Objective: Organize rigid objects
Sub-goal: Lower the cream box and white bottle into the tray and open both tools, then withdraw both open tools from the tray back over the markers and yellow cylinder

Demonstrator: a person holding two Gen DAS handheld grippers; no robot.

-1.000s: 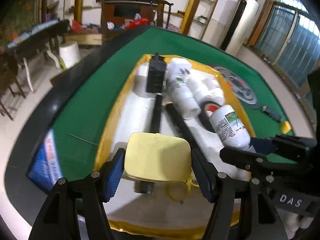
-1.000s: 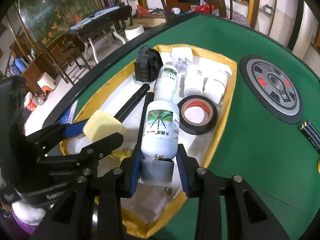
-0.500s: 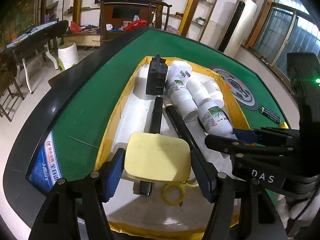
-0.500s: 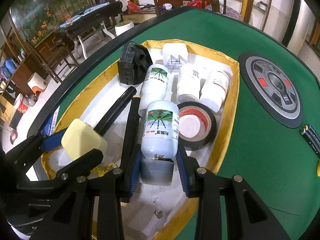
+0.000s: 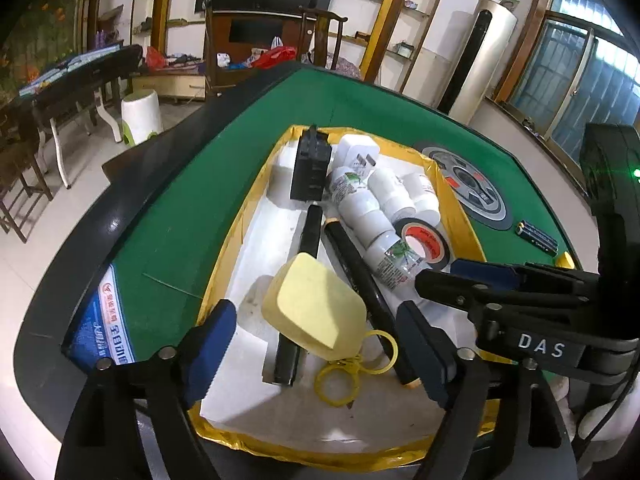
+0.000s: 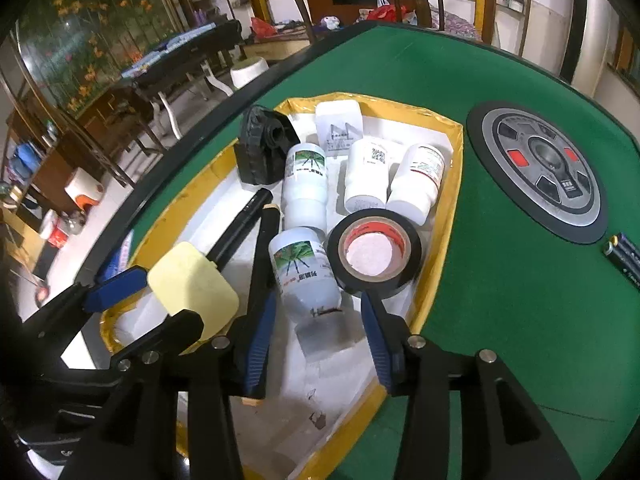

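- My left gripper [image 5: 316, 344] has just been opening its jaws; they stand wide, and the pale yellow foam block [image 5: 316, 306] sits tilted between them, clear of both blue pads, propped on the long black bar [image 5: 298, 292] in the white tray with the yellow rim [image 5: 224, 280].
- My right gripper [image 6: 320, 332] has also just been opening its jaws; the white plastic bottle with the green plant label [image 6: 306, 276] lies between the pads with a gap on either side, resting on the tray floor, cap end toward me.
- Only the left wrist view shows the yellow plastic rings [image 5: 352, 364] lying under the foam block's near corner, and the printed blue card [image 5: 100, 320] on the green felt counter [image 5: 192, 208].
- Only the right wrist view shows the open centre of the roll of black tape [image 6: 374, 256], which lies just beside the bottle, touching its shoulder.
- Both views show three more white bottles [image 6: 366, 176] and a white plug adapter [image 6: 338, 128] at the tray's far end, beside a black moulded part [image 6: 264, 152].
- Two dark batteries [image 6: 624, 256] lie on the counter outside the tray, near the round grey and black dial panel [image 6: 540, 172].
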